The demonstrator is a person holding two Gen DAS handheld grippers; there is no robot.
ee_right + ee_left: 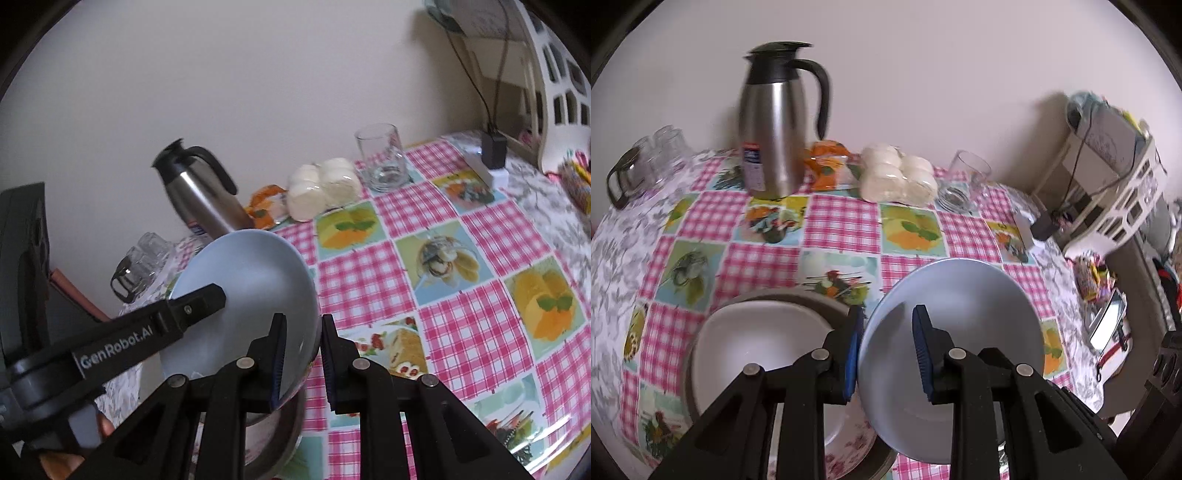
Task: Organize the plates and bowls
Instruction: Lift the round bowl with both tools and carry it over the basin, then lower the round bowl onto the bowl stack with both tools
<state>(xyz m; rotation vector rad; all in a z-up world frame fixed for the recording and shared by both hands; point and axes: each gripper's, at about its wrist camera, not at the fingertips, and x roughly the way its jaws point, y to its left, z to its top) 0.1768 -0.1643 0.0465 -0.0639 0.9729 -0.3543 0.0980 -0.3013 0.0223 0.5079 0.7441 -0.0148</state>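
Observation:
A light blue bowl (pixel 964 325) hangs tilted above the table, held by both grippers. In the left wrist view my left gripper (pixel 888 321) is shut on the bowl's left rim, one blue pad inside and one outside. In the right wrist view my right gripper (pixel 303 325) is shut on the opposite rim of the same blue bowl (pixel 251 280), and a left gripper finger (pixel 199 301) lies inside it. Below sits a stack: a white bowl (pixel 764 339) in a grey-rimmed plate (pixel 798 297) on a floral plate (pixel 849 439).
On the checked tablecloth (pixel 842 221) stand a steel thermos (pixel 775 122), upturned glasses (pixel 653 155), a tumbler (pixel 964 181), wrapped white buns (pixel 897 173) and an orange packet (pixel 827 162). A white basket rack (pixel 1126 184) and a phone (pixel 1108 321) lie at the right edge.

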